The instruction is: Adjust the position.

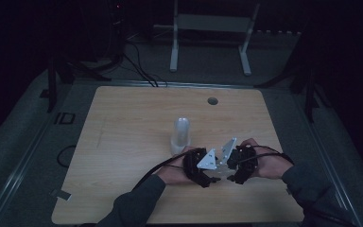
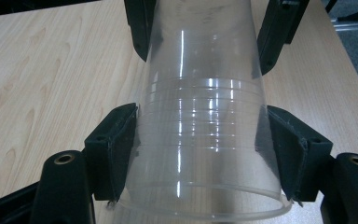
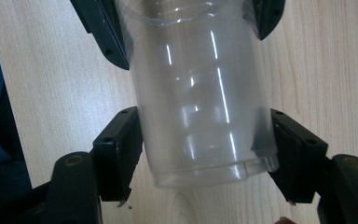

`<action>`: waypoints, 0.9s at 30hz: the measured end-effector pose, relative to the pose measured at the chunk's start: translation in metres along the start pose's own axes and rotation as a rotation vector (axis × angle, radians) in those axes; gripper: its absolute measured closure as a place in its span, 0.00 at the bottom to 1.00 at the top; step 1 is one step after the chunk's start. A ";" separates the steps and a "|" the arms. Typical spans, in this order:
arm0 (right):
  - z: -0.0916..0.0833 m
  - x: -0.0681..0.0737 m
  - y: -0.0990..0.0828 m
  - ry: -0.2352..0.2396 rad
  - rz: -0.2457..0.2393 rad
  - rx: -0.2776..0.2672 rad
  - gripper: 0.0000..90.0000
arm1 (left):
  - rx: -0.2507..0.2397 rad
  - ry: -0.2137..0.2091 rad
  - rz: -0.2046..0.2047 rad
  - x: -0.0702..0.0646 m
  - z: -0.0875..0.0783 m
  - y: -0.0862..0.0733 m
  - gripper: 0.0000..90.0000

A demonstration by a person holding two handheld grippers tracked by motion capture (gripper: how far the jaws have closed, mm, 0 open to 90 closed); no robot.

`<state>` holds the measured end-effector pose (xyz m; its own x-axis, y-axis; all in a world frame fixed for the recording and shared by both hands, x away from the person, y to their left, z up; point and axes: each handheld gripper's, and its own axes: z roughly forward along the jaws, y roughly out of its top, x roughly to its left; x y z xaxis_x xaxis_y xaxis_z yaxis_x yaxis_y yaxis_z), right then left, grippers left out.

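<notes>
Most of the desk is bare wood, so the left half and top of the frame are wide open. Only obstacle: 1 upright clear cup mid-frame, just above the 2 hands, plus cables trailing lower left.

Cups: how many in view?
2. The held cup lies between left gripper and right gripper, both clamped on it; the standing cup is on the table beyond them. Nested cups may be hidden.

High view dim and murky, gripper views bright, white glare streaks, soft edges
</notes>
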<state>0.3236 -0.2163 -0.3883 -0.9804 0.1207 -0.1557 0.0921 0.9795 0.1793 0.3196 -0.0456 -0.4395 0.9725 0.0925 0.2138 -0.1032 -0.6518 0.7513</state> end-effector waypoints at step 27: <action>-0.005 -0.002 -0.011 -0.028 0.044 -0.026 0.45 | -0.017 0.042 -0.054 0.003 -0.006 0.002 0.24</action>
<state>0.3235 -0.2276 -0.3853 -0.9702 0.1685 -0.1743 0.1302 0.9687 0.2115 0.3210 -0.0425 -0.4340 0.9672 0.1587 0.1983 -0.0549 -0.6319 0.7731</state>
